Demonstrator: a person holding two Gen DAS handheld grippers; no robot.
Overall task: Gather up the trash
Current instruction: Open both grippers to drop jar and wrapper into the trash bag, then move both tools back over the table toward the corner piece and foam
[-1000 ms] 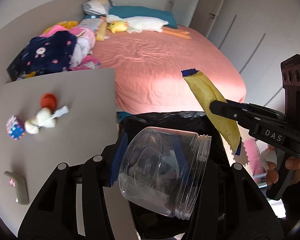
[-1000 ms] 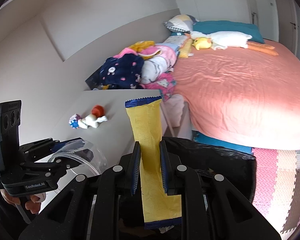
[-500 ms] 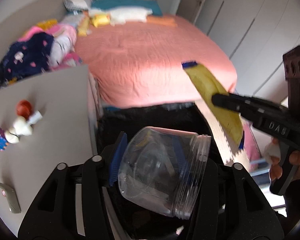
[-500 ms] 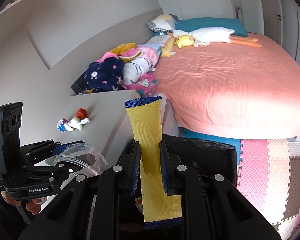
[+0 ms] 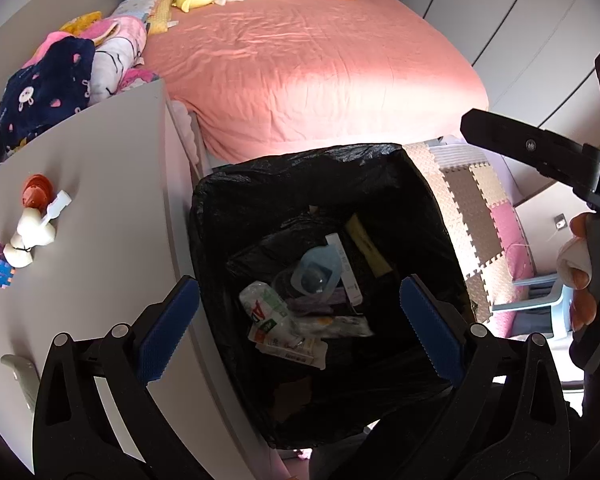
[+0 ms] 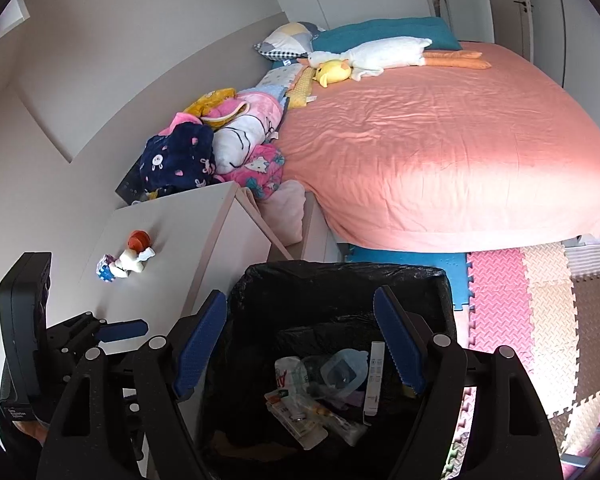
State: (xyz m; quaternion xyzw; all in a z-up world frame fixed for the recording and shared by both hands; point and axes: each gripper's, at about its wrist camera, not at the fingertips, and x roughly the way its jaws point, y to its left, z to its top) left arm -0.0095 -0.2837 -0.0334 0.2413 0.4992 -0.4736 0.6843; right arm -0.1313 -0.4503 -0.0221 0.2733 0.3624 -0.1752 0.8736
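Two hand-held grippers hover over a bin lined with a black trash bag (image 5: 228, 200), which stands on the floor between a pale desk (image 5: 112, 184) and a bed with a coral sheet (image 5: 308, 64). The left gripper (image 5: 300, 312) points steeply down at the bag's mouth; its blue-padded fingers (image 5: 168, 328) are spreading to their widest, and nothing sits between them. The right gripper (image 6: 300, 340) is also opening over the bag, with nothing between its fingers. The trash lies at the bottom of the bag: a clear plastic jar (image 5: 312, 272), a yellow wrapper (image 5: 368, 246) against the far side, and a crumpled bottle with paper scraps (image 5: 272, 316). To finish this drop cleanly, the sensible course is to keep both grippers centred over the opening until the fingers are fully apart, then lift straight up so no pad snags the liner's rim. On the desk, small toys (image 5: 32, 232) and a grey object (image 5: 20, 372) near its front edge remain; whether any are trash cannot be told.
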